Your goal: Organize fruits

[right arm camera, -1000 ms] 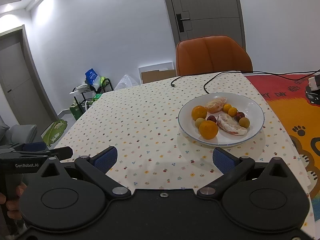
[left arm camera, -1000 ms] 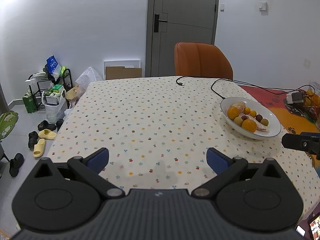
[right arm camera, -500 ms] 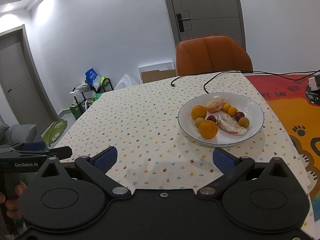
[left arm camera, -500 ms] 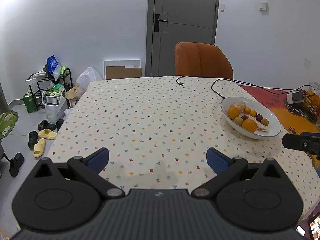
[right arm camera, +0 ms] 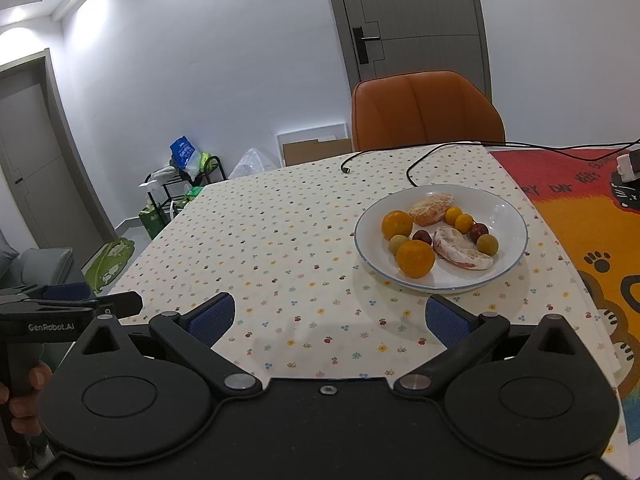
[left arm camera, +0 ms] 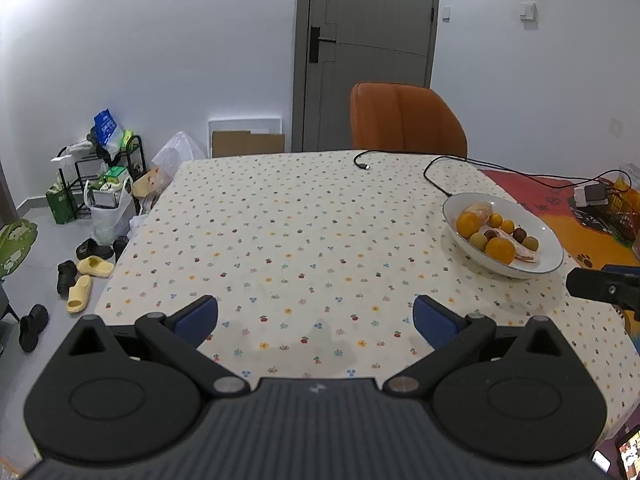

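Left gripper (left arm camera: 316, 316) and right gripper (right arm camera: 327, 317) are both gaping wide, gripping nothing, hovering above the floral tablecloth (left arm camera: 304, 240). Fruits (right arm camera: 436, 236) are lying in the white plate (right arm camera: 508, 208), ahead of the right gripper. An orange chair (right arm camera: 428, 112) is standing behind the table. Nothing is differing from the earlier frames.

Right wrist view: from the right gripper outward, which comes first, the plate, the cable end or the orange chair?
From the right gripper:
1. Plate, just ahead, slightly right.
2. Cable end, mid-table, beyond the plate.
3. Orange chair, behind the table's far edge.
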`<state>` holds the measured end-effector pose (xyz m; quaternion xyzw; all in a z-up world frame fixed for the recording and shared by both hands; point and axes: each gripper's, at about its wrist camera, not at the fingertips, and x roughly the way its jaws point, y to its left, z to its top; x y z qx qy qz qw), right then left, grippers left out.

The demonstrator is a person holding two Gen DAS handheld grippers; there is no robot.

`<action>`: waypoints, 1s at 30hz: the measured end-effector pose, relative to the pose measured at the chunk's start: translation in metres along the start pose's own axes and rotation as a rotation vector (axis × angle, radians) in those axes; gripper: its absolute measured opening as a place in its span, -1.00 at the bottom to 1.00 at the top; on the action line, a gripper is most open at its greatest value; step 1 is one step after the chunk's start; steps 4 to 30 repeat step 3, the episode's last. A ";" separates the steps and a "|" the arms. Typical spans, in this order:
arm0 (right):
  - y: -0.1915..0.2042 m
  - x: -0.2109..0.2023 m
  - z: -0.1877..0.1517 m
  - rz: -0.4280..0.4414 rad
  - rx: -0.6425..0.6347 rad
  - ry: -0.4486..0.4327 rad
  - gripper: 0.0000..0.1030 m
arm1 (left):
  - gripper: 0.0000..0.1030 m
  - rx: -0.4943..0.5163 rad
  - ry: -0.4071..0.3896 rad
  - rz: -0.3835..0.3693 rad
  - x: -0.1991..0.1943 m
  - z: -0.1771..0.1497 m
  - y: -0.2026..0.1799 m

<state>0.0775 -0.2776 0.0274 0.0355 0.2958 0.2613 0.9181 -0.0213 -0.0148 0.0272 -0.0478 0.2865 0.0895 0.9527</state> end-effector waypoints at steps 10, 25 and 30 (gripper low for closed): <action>-0.001 0.000 -0.001 0.001 0.000 0.002 1.00 | 0.99 0.010 0.001 -0.001 0.001 0.000 -0.002; -0.001 0.000 -0.001 0.001 0.000 0.002 1.00 | 0.99 0.010 0.001 -0.001 0.001 0.000 -0.002; -0.001 0.000 -0.001 0.001 0.000 0.002 1.00 | 0.99 0.010 0.001 -0.001 0.001 0.000 -0.002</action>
